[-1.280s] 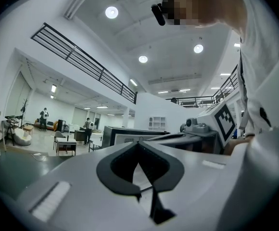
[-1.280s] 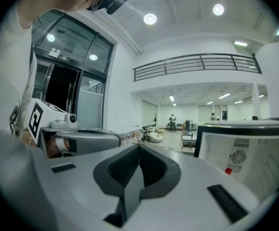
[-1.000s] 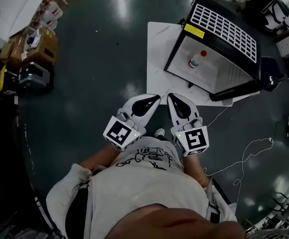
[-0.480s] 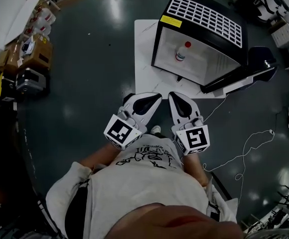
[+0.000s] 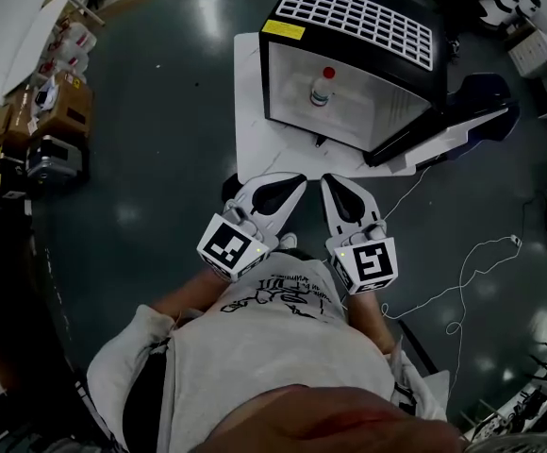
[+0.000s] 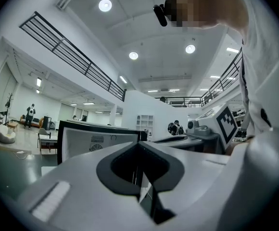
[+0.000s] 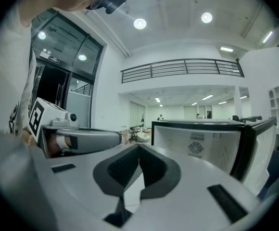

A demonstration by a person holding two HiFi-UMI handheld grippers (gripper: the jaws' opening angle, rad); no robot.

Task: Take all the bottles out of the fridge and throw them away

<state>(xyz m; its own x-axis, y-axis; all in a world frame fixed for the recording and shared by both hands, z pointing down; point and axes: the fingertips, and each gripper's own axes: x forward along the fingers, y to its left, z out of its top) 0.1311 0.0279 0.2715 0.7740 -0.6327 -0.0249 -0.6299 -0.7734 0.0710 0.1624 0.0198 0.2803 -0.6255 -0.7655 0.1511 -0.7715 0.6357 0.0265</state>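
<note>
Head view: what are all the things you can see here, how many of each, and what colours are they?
fridge: one, black with a white inside, door open, on the floor ahead
bottle: one, pale with a red cap, standing inside the fridge
board: one, white, flat under the fridge
cable: one, white, trailing on the floor at the right
cardboard boxes: a few, brown, at the left edge
floor: dark grey-green, shiny
shirt: one, light grey with print, on the person, at the bottom
left tool: one, white and black, jaws together, empty, pointing at the fridge
right tool: one, white and black, jaws together, empty, beside the left tool
</note>
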